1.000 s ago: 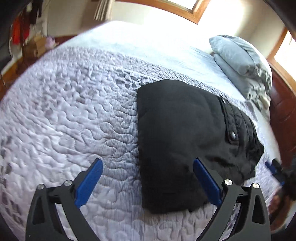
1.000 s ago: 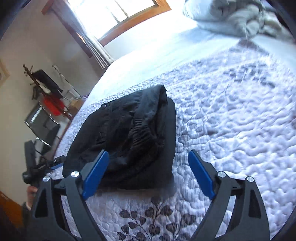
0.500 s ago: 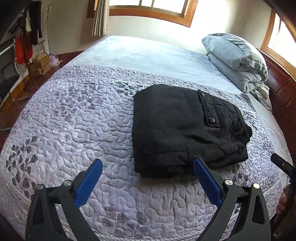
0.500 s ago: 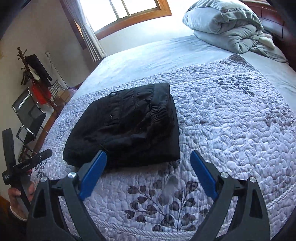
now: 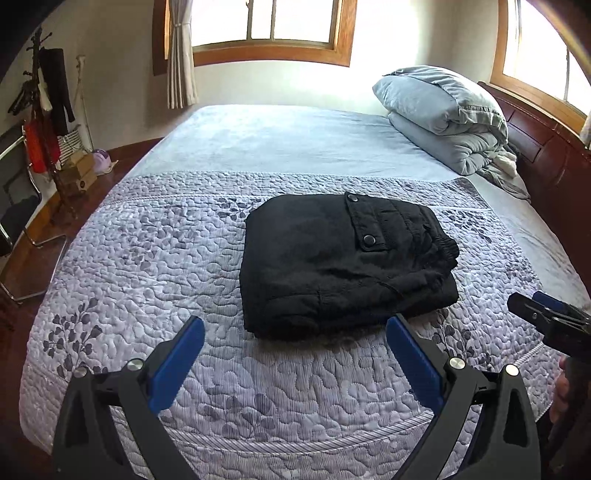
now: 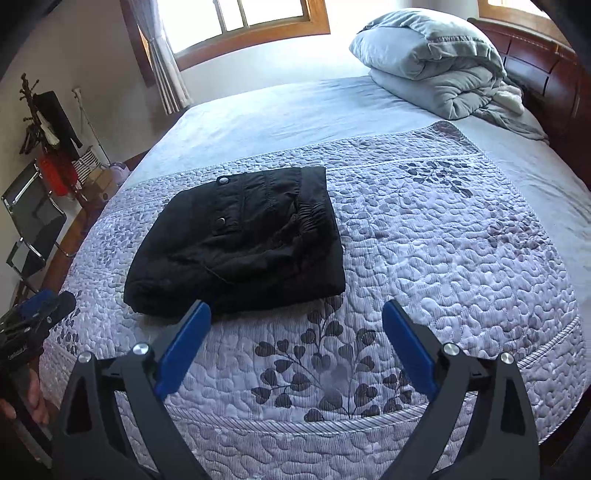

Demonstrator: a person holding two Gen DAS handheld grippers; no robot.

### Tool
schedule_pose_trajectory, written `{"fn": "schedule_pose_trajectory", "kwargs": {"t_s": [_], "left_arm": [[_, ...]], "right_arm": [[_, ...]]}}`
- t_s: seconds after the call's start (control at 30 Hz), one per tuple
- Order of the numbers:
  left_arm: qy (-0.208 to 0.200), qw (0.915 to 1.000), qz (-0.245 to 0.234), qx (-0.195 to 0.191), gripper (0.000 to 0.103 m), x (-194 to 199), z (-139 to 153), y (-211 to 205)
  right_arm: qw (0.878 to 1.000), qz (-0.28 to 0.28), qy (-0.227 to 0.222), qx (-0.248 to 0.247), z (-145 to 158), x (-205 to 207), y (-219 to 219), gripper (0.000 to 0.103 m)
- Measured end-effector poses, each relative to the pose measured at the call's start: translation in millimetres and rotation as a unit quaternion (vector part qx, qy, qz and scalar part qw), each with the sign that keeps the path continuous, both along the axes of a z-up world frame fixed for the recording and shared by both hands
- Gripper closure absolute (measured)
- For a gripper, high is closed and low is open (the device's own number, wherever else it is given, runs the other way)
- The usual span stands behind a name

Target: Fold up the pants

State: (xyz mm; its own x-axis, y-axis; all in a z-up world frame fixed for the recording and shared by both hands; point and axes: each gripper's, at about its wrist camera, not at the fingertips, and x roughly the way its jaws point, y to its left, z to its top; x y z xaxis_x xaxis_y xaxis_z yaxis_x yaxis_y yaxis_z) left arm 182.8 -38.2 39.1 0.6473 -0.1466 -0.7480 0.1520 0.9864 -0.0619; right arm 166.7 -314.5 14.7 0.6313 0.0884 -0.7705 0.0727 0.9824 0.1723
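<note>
Black pants (image 5: 343, 258) lie folded into a thick square packet on the quilted lilac bedspread (image 5: 147, 266), a snap-buttoned pocket flap on top. In the right wrist view the same pants (image 6: 240, 240) sit left of centre. My left gripper (image 5: 295, 332) hangs open above the quilt, short of the packet's near edge, nothing between its blue pads. My right gripper (image 6: 297, 314) is held over the leaf pattern to the packet's right, its jaws still opening and empty. Each gripper shows at the other view's edge, held in a hand.
A folded grey duvet and pillow (image 5: 443, 114) are stacked at the far right by the dark wooden headboard (image 5: 543, 147). Left of the bed stand a coat rack (image 5: 40, 103), a metal chair (image 6: 29, 221) and boxes on the wooden floor. Windows (image 5: 266, 22) line the far wall.
Both grippers have pulled back and up from the pants, which now lie farther off and whole in view. The right jaws have widened slightly. The pants have not moved.
</note>
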Motion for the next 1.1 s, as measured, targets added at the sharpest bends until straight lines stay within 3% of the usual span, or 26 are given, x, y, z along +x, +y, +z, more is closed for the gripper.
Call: {"fn": "schedule_pose_trajectory", "kwargs": {"t_s": [0.13, 0.33, 0.73, 1.1], "left_arm": [[-0.004, 0.9998, -0.007, 0.017, 0.004, -8, 4, -4], [-0.008, 0.9996, -0.009, 0.027, 0.004, -20, 8, -9], [0.000, 1.0000, 0.008, 0.006, 0.004, -32, 8, -5], [0.012, 0.9998, 0.005, 0.012, 0.004, -37, 6, -9]], "right_arm": [[1.000, -0.006, 0.002, -0.024, 5, -5, 7, 0.006], [1.000, -0.003, 0.009, -0.012, 8, -12, 12, 0.006], [0.999, -0.014, 0.023, -0.031, 11, -21, 16, 0.006], [0.999, -0.005, 0.026, -0.039, 11, -26, 20, 0.006]]}}
